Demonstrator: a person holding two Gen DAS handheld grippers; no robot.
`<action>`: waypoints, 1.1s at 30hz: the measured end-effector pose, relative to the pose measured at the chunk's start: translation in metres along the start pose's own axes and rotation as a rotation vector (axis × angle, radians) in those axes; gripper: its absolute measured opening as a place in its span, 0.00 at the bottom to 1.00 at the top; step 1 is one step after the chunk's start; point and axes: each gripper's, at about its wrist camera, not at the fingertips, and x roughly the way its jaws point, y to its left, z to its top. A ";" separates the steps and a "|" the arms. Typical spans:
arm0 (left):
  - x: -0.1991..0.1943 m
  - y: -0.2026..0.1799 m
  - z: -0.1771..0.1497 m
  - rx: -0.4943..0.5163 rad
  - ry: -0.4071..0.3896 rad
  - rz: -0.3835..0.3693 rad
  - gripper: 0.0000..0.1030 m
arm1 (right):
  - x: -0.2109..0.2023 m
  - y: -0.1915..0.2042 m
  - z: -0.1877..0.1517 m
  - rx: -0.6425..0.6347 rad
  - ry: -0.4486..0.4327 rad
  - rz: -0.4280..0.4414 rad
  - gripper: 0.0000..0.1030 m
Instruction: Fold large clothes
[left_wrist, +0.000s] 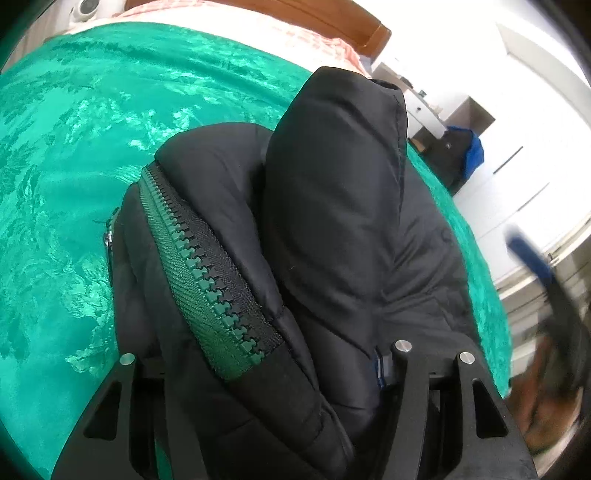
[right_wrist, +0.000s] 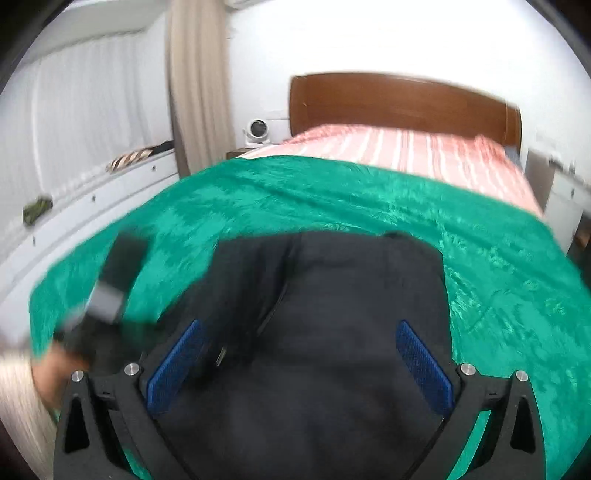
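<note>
Green bedspread (right_wrist: 332, 192); black jacket (left_wrist: 332, 221) hides left jaws

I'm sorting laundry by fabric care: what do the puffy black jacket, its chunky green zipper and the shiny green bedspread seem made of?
Puffy black jacket: likely padded nylon or polyester, smooth with a faint sheen and quilted stitching. Chunky green zipper: moulded plastic teeth on woven tape. Shiny green bedspread: glossy satin-like or velvety fabric with a leafy pattern catching light; exact fibre unclear.
</note>
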 end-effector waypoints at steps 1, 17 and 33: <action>0.000 0.000 0.000 0.001 0.000 0.001 0.58 | -0.003 0.012 -0.020 -0.033 0.006 -0.030 1.00; 0.005 0.000 0.002 0.000 0.014 0.057 0.59 | 0.038 0.037 -0.087 -0.118 0.043 -0.058 1.00; -0.075 -0.016 -0.013 0.039 -0.030 0.138 0.73 | -0.070 0.010 -0.061 0.117 -0.162 0.054 1.00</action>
